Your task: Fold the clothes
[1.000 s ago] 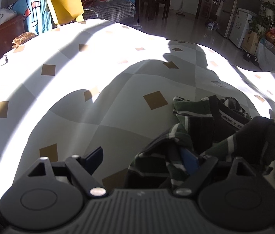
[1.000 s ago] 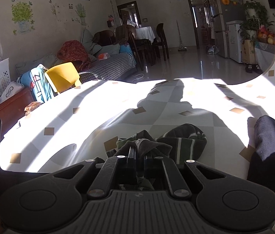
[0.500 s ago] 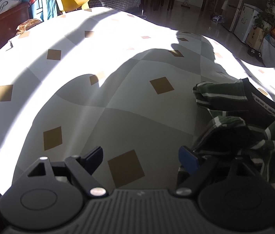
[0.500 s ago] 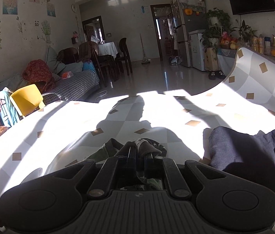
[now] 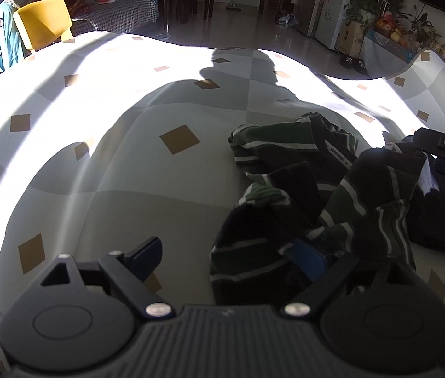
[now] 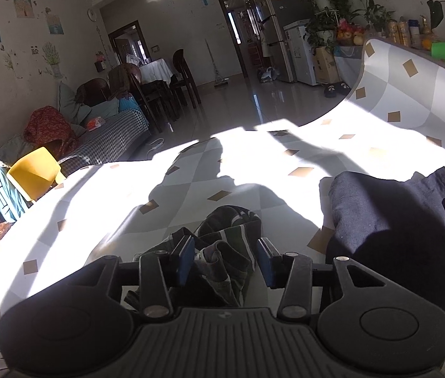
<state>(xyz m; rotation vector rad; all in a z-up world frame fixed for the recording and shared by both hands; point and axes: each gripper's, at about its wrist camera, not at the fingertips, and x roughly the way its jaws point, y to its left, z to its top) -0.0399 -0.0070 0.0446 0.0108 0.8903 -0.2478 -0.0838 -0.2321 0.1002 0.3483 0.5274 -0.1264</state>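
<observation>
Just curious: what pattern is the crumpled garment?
Dark green with white stripes, clearest in the left wrist view.

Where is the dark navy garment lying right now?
In the right wrist view the dark navy garment lies on the patterned tablecloth, right of the striped green shirt.

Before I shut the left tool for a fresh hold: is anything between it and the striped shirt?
Nothing visible is. The left tool is open, and the crumpled striped shirt already lies over one of its fingers. The other finger is over bare tablecloth. The dark garment lies beyond the shirt.
</observation>
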